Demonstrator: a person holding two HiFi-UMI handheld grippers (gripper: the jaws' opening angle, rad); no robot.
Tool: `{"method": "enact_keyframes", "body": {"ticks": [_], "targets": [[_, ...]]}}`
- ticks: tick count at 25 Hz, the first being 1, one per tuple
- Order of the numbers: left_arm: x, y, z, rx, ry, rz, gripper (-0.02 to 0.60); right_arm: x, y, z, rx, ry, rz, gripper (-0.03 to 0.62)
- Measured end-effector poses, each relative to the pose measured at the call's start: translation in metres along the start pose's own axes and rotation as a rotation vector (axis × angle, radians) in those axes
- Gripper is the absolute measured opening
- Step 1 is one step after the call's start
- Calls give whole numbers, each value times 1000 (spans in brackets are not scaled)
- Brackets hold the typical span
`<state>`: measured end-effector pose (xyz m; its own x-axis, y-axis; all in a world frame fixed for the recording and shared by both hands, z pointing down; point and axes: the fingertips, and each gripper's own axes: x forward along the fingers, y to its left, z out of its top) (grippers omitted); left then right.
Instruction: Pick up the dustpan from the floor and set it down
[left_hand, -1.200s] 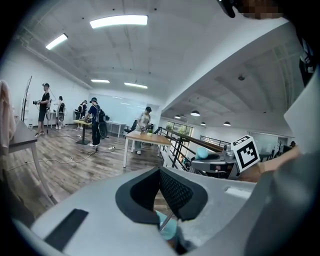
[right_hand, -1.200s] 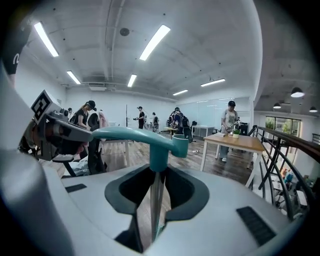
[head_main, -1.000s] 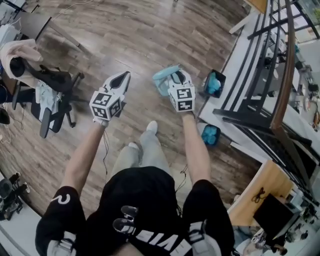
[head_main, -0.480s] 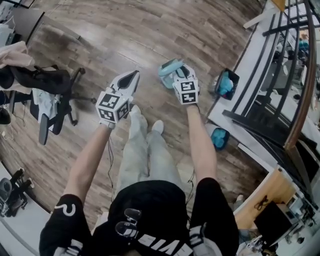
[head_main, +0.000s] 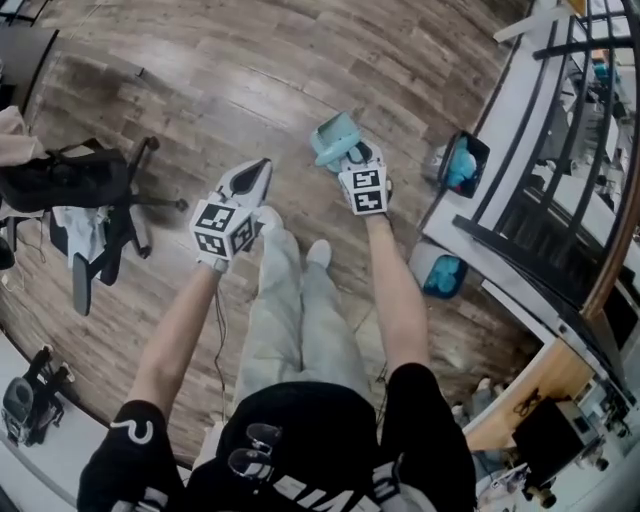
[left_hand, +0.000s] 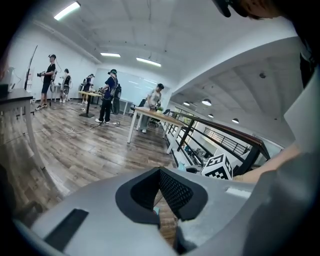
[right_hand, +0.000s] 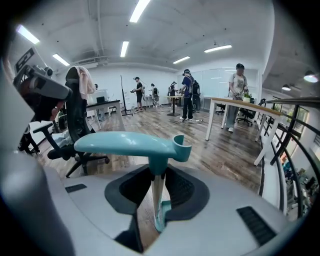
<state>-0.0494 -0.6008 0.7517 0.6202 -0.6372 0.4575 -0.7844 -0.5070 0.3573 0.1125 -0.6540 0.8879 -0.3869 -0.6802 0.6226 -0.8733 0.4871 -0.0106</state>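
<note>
My right hand-held gripper (head_main: 352, 158) is pinching the teal dustpan (head_main: 335, 138). In the right gripper view a thin stem of it stands clamped between the pads, and its broad teal bar (right_hand: 127, 142) crosses just beyond my fingertips. My left hand-held gripper (head_main: 255, 178) is beside it, a little nearer my body, pressed together with nothing in it.

Compared with a second ago, both hands have sunk towards the floor (head_main: 250, 80). In the head view my legs now stretch out under my arms, and the boards ahead of the right gripper look closer. The grip on the dustpan looks the same throughout, and the pan has come down with my hand, still ahead of the tips.

I take this to be the set-down. The pick-up is done, and what remains is to rest the dustpan on the floor and release it. I cannot tell whether its lower edge already touches the boards, because the pan hides that from above. I would go down slowly and loosen only once it sits steady.
</note>
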Motion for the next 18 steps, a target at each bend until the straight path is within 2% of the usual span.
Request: {"method": "enact_keyframes", "body": {"ticks": [10,18], "targets": [[1,26,-7,-17,19,-3,-3,20,50,-23,-8,67,92,97],[-18,8,2,-9,6,6,-3,-9,60,-30,41,91,85,137]]}}
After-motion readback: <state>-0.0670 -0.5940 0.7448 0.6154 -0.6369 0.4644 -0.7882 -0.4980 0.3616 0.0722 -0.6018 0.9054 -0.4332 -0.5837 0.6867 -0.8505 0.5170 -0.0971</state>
